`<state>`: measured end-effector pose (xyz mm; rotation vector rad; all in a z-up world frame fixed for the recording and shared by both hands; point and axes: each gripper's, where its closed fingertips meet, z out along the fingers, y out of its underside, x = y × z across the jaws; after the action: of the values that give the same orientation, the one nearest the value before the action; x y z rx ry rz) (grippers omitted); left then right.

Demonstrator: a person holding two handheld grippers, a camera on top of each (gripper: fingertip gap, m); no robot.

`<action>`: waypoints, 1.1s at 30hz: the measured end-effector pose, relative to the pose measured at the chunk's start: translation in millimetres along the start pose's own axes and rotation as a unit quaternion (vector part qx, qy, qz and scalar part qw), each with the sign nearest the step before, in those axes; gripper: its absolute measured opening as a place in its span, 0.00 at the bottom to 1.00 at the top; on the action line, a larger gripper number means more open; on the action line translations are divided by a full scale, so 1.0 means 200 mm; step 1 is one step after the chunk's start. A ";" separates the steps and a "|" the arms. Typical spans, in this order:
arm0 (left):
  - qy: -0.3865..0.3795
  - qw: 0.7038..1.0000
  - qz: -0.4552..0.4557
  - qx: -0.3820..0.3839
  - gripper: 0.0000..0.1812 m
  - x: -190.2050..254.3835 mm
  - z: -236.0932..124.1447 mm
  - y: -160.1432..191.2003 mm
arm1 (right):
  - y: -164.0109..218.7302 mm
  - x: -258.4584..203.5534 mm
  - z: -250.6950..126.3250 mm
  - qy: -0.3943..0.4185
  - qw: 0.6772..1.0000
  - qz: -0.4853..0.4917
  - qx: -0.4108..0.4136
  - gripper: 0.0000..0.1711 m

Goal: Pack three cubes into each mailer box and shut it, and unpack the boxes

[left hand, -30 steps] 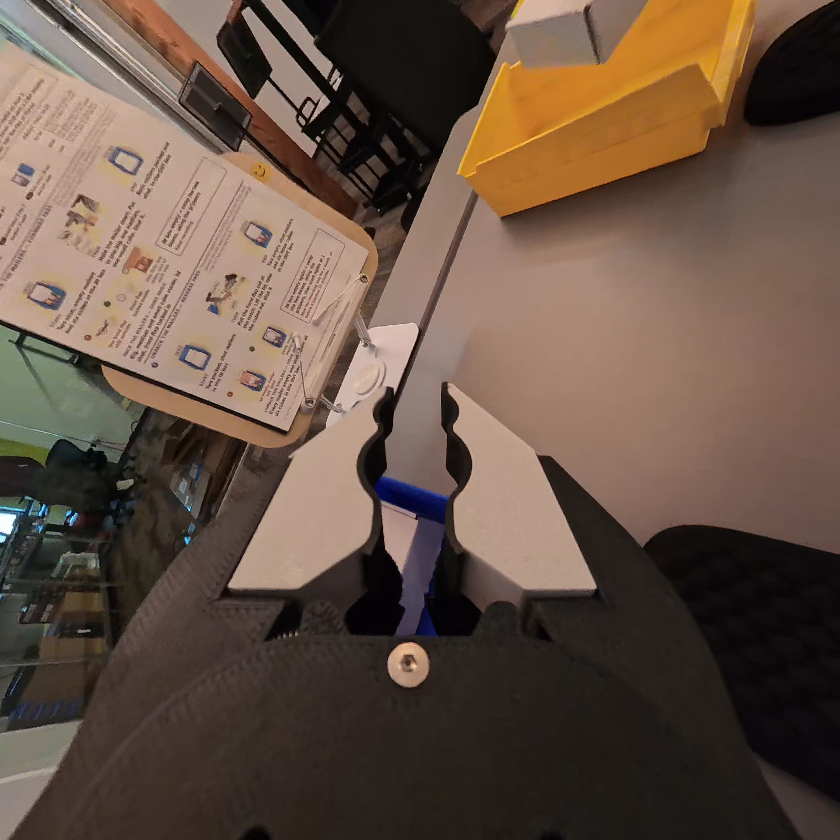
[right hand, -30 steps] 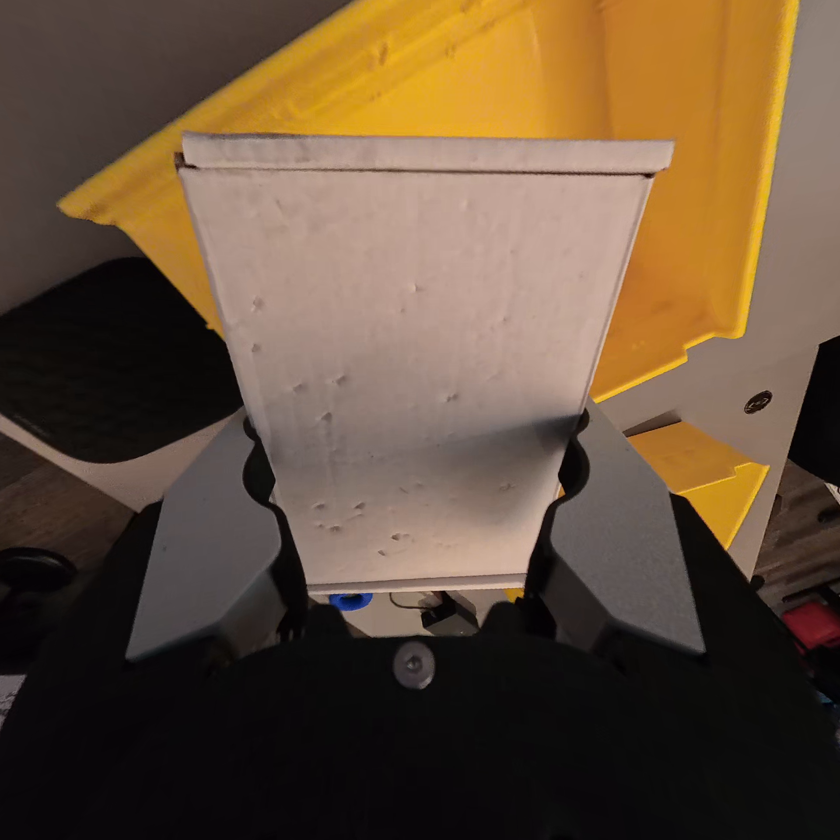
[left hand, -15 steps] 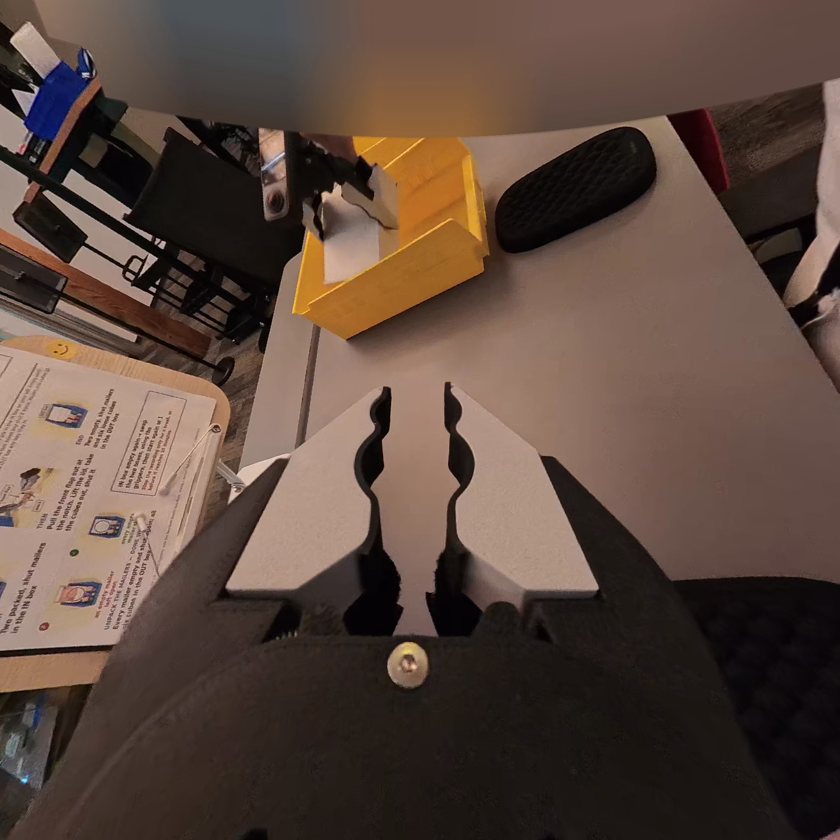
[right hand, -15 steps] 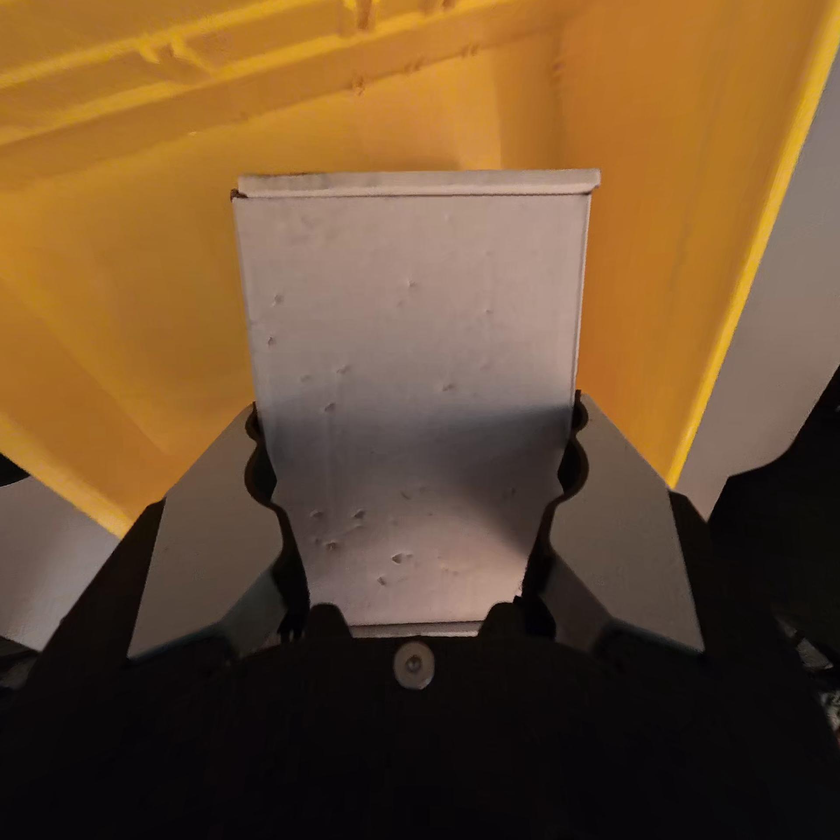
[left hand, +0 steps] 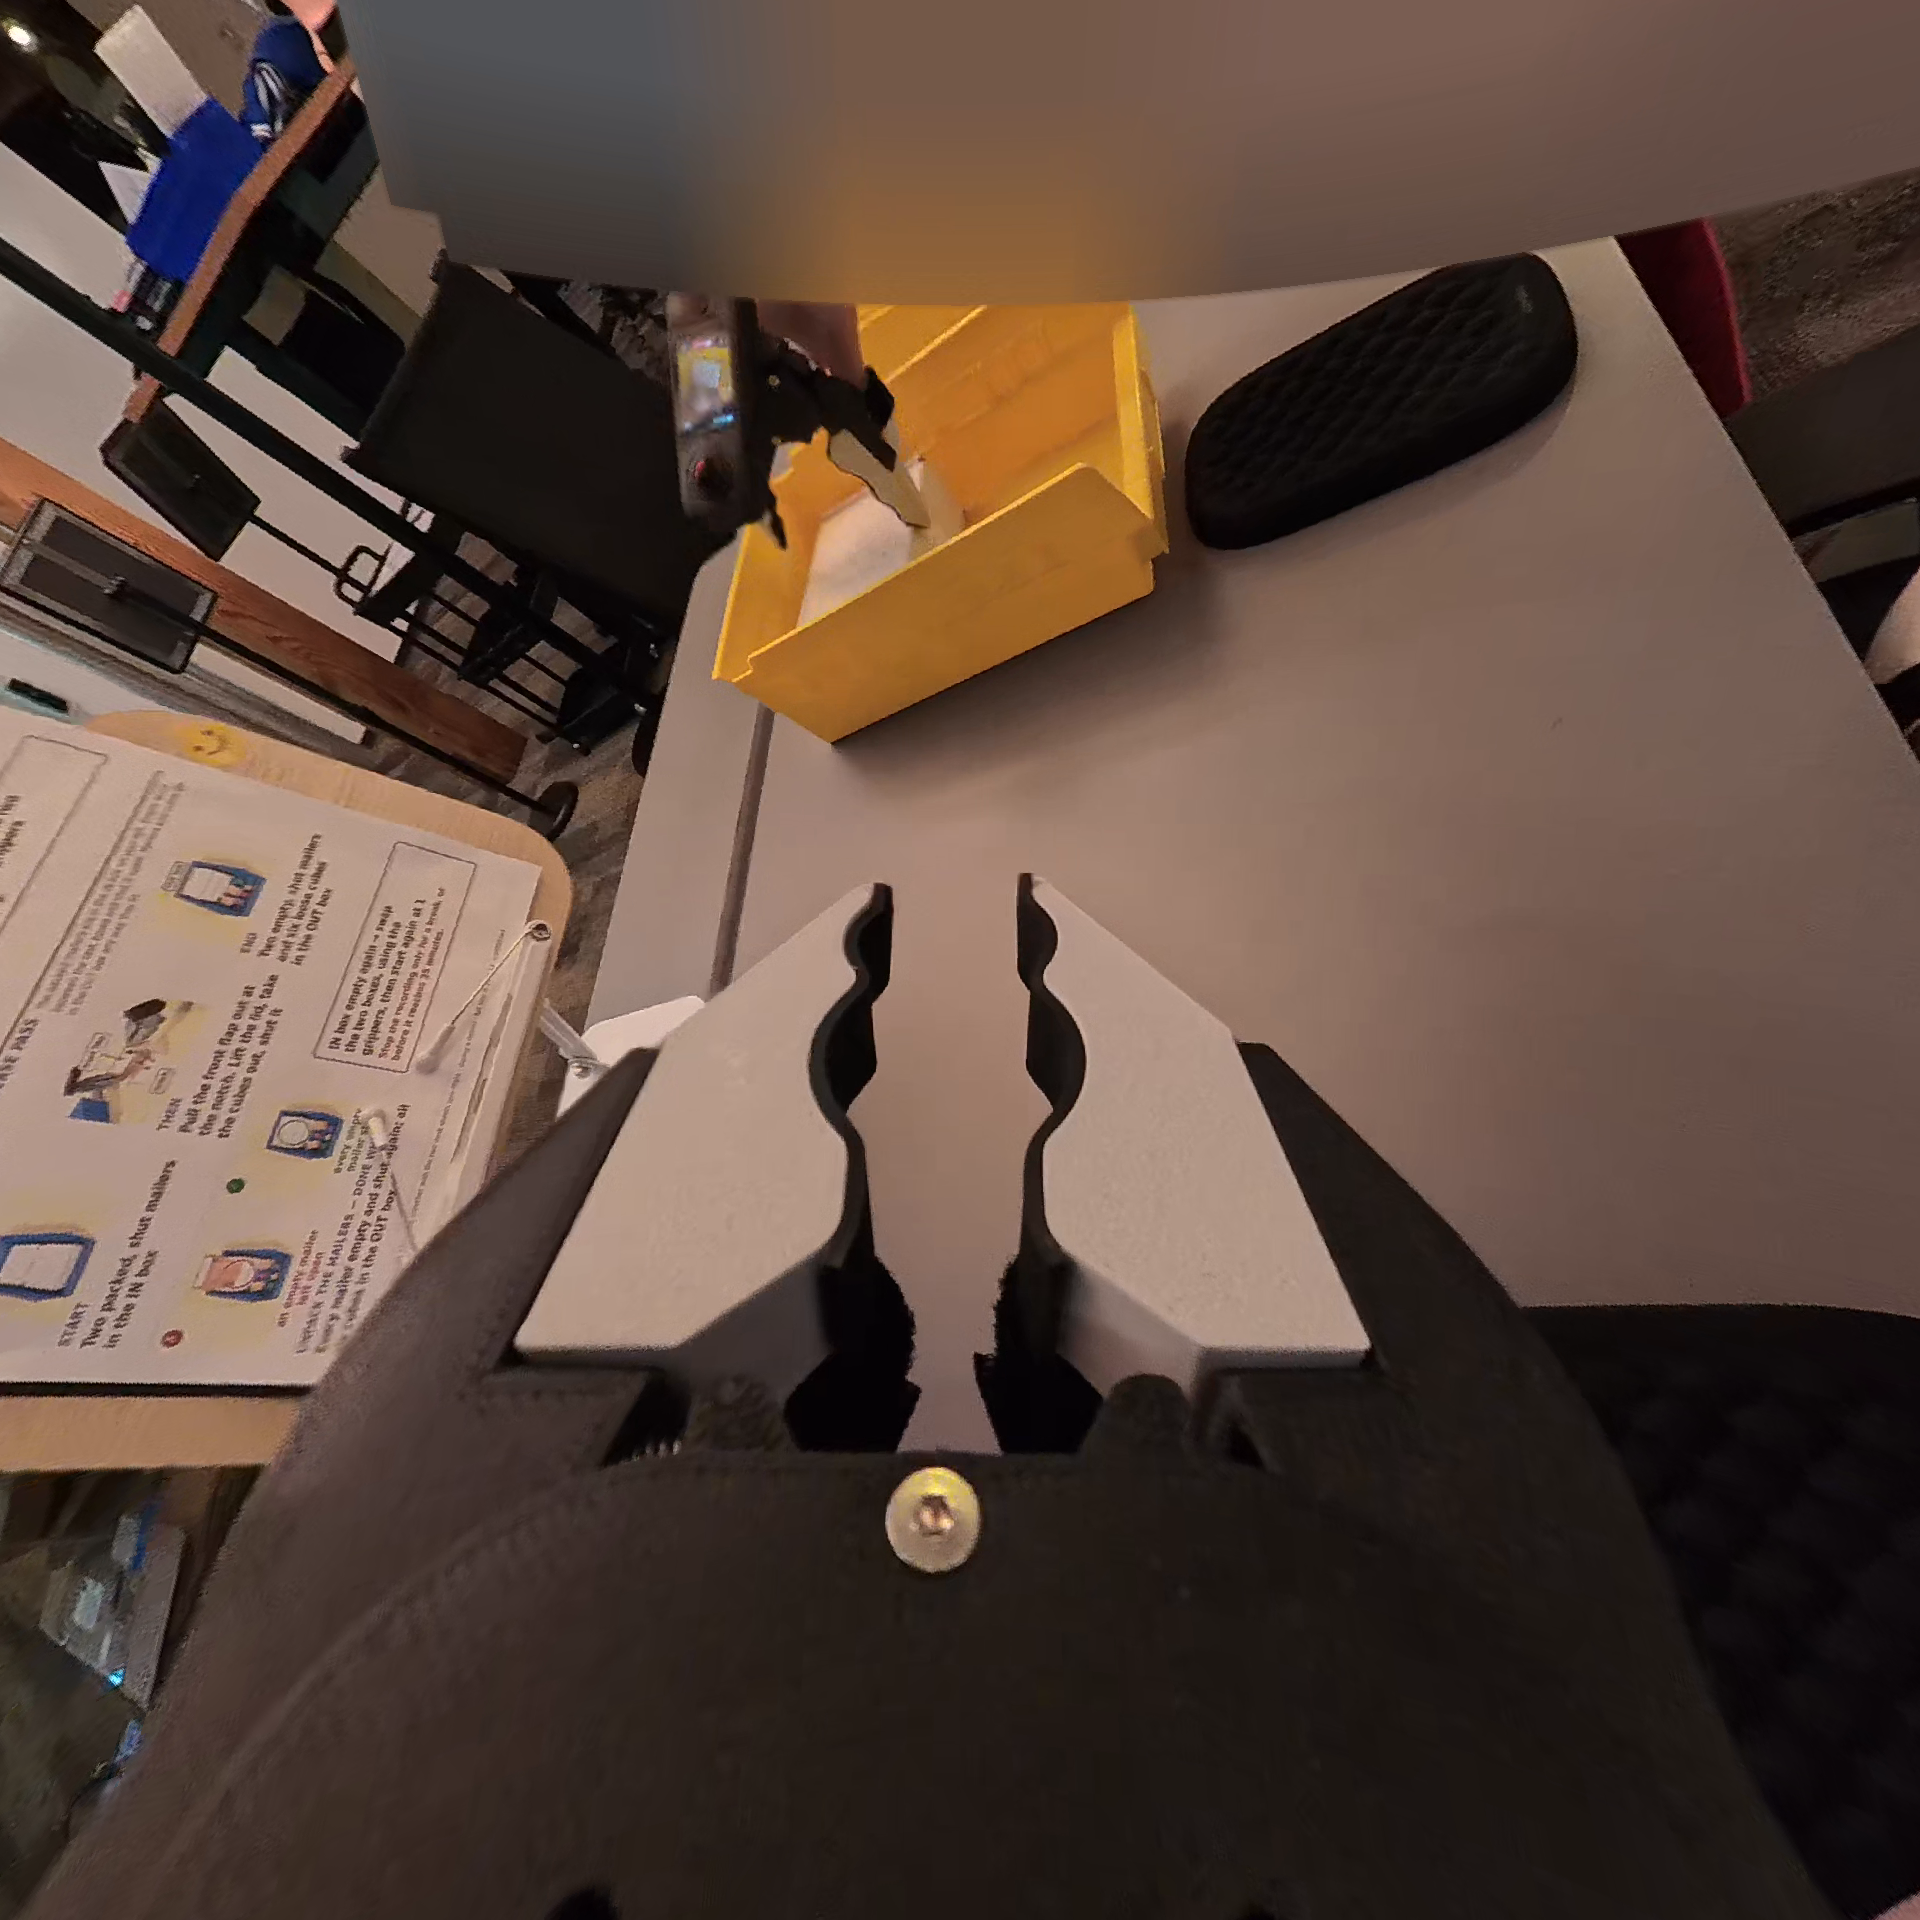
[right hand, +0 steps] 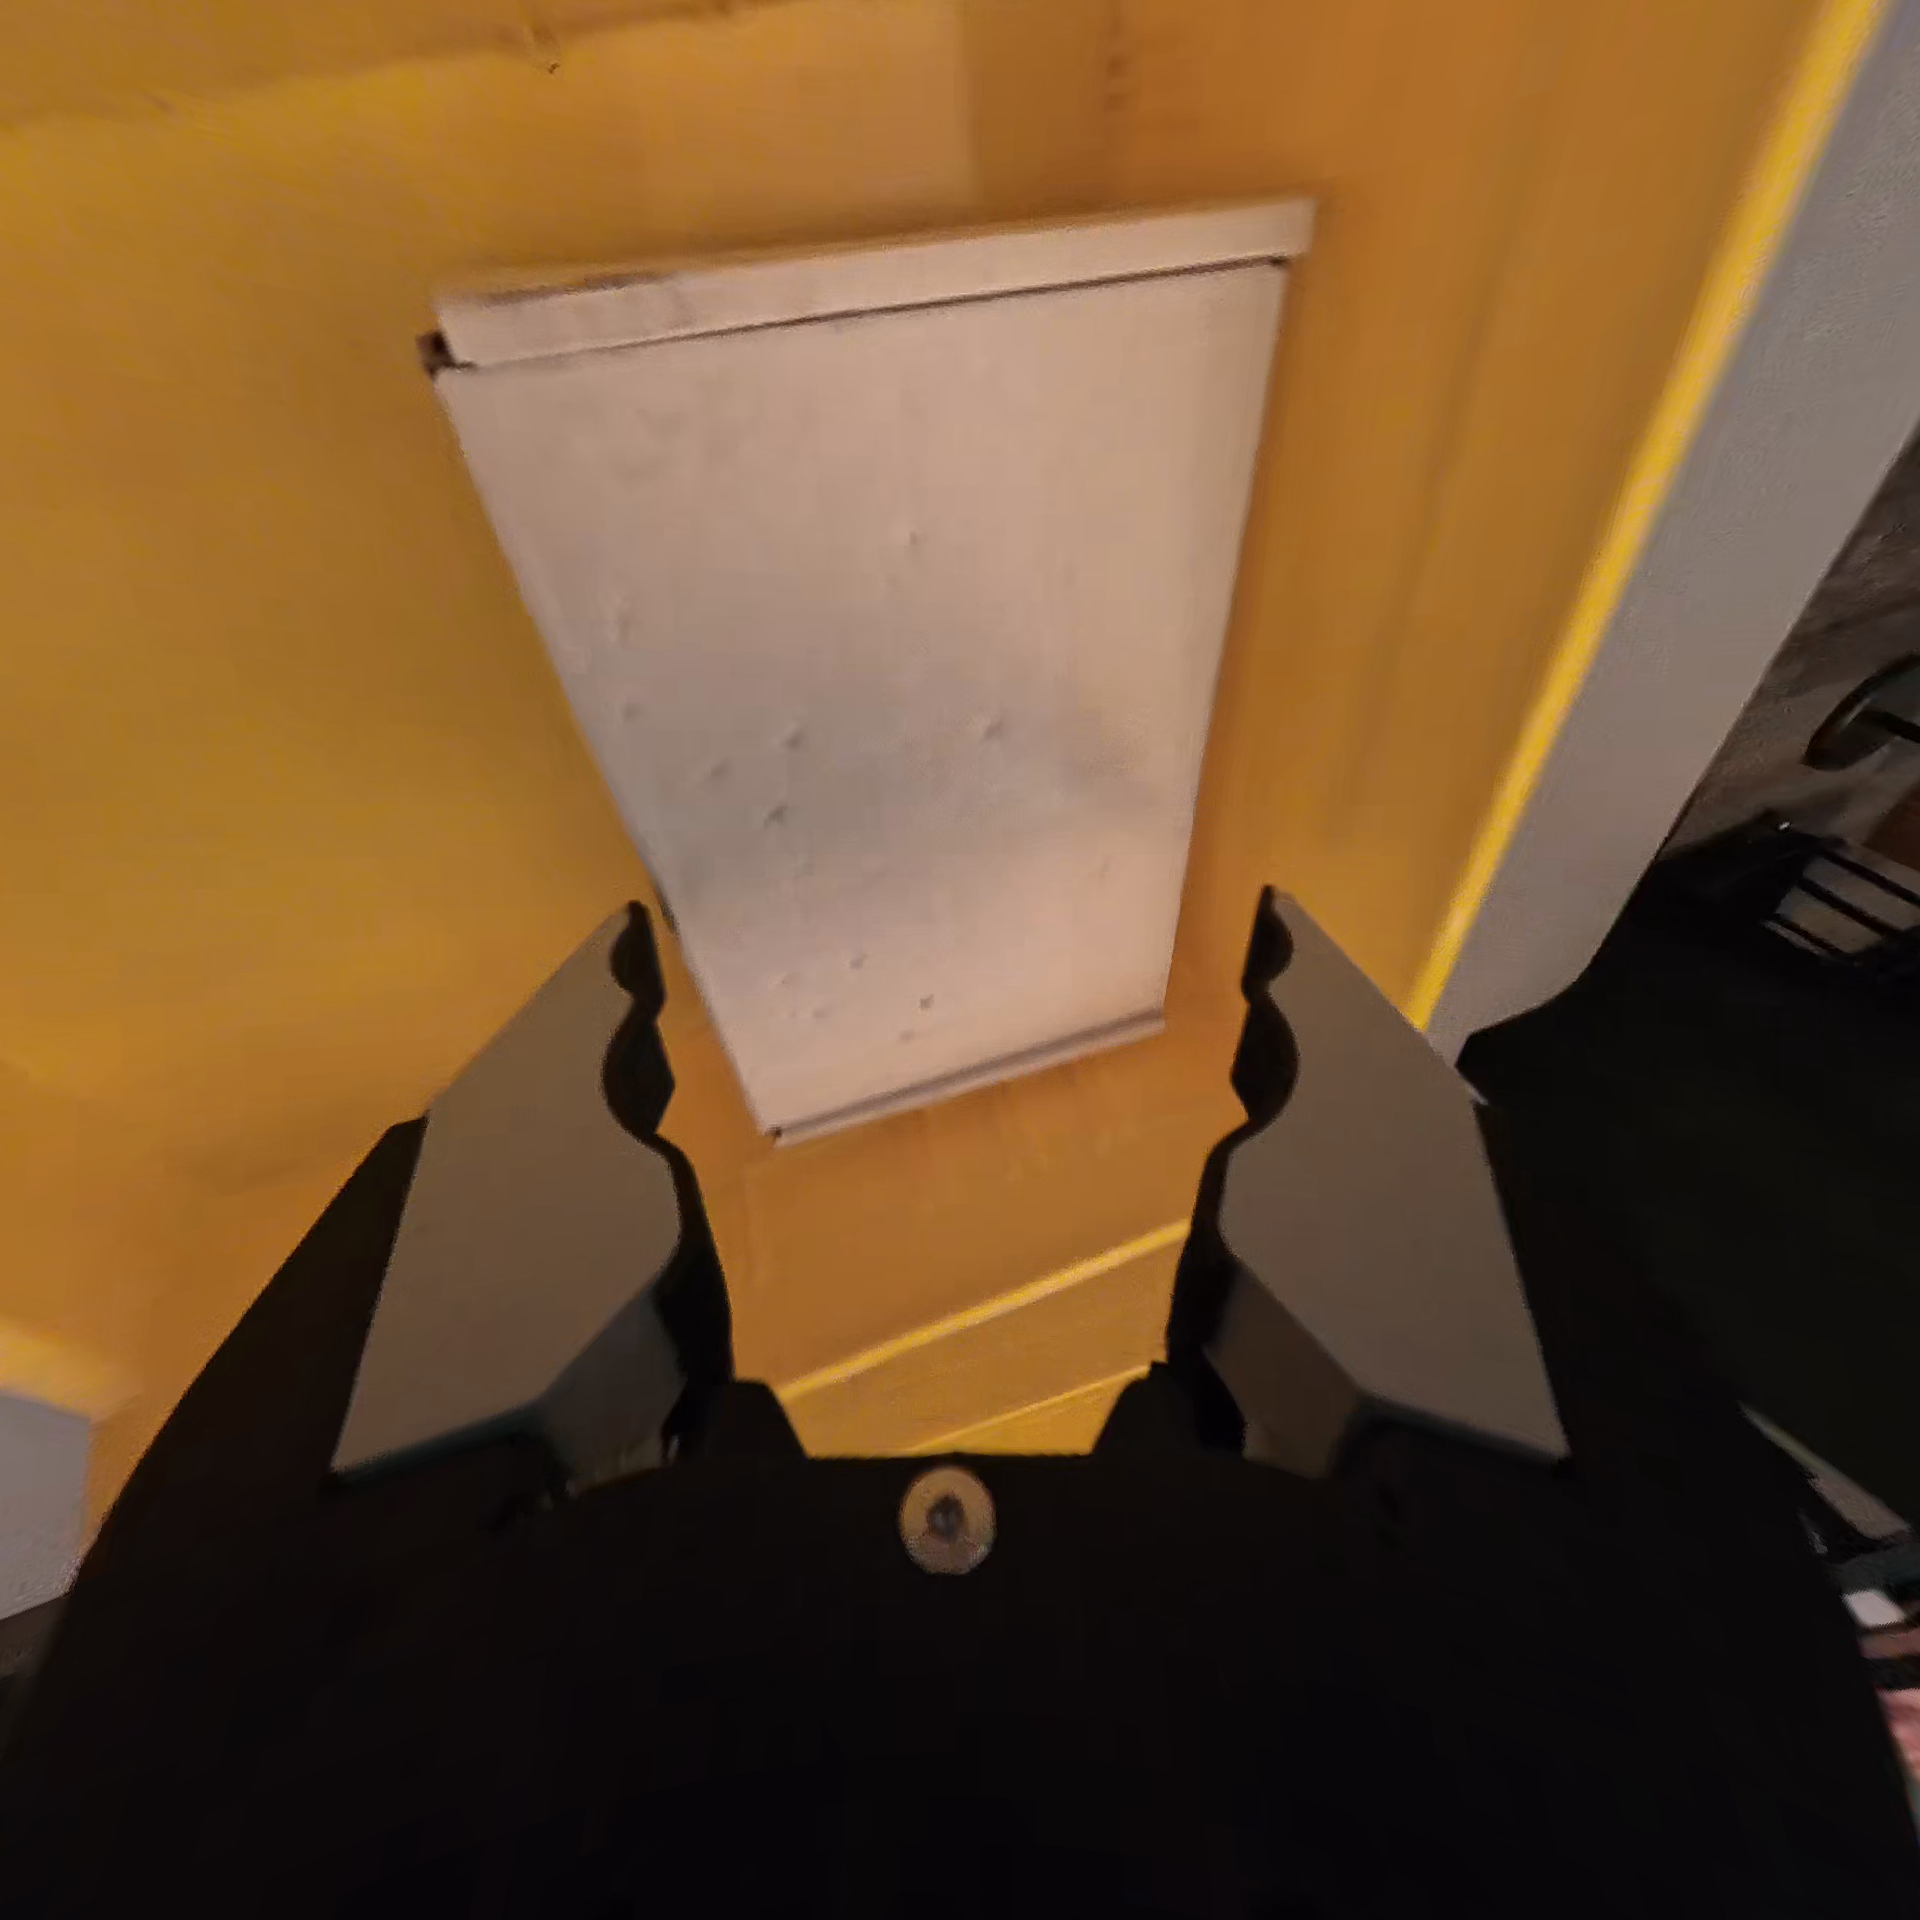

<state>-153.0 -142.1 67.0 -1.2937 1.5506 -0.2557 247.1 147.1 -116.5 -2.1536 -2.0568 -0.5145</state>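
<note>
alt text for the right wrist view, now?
The right gripper hangs open above a closed white mailer box lying flat inside a yellow bin, its fingers apart and clear of the box.

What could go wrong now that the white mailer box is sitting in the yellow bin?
1. The right hand-held gripper is open, but its fingertips flank the mailer box's near end; a skewed lift could drag it.
2. The yellow bin sits near the table's far corner, so a bump might nudge it toward the edge.
</note>
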 end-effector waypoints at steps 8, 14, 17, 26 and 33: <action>-0.116 0.991 -0.026 0.062 0.14 -0.18 -0.34 -0.05 | -0.23 0.13 -0.68 0.201 0.954 0.089 0.202 0.63; -0.324 0.936 -0.134 0.011 0.23 -0.54 -0.68 0.33 | -0.69 -0.07 -1.44 0.286 0.750 0.169 0.572 0.63; -0.324 0.920 -0.198 -0.093 0.25 -0.56 -0.67 0.64 | -0.88 -0.12 -1.58 0.277 0.713 0.178 0.619 0.63; -0.098 0.912 -0.233 -0.322 0.28 -0.23 -0.38 1.15 | -1.33 -0.30 -1.48 0.154 0.746 0.114 0.638 0.66; 0.021 0.921 -0.268 -0.284 0.29 -0.09 -0.21 1.27 | -1.28 -0.28 -1.42 0.171 0.756 0.096 0.624 0.66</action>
<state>-338.8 -46.5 -84.8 -2.1852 1.3175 -0.1772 -53.0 22.7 93.2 -1.2344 -1.2435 0.4134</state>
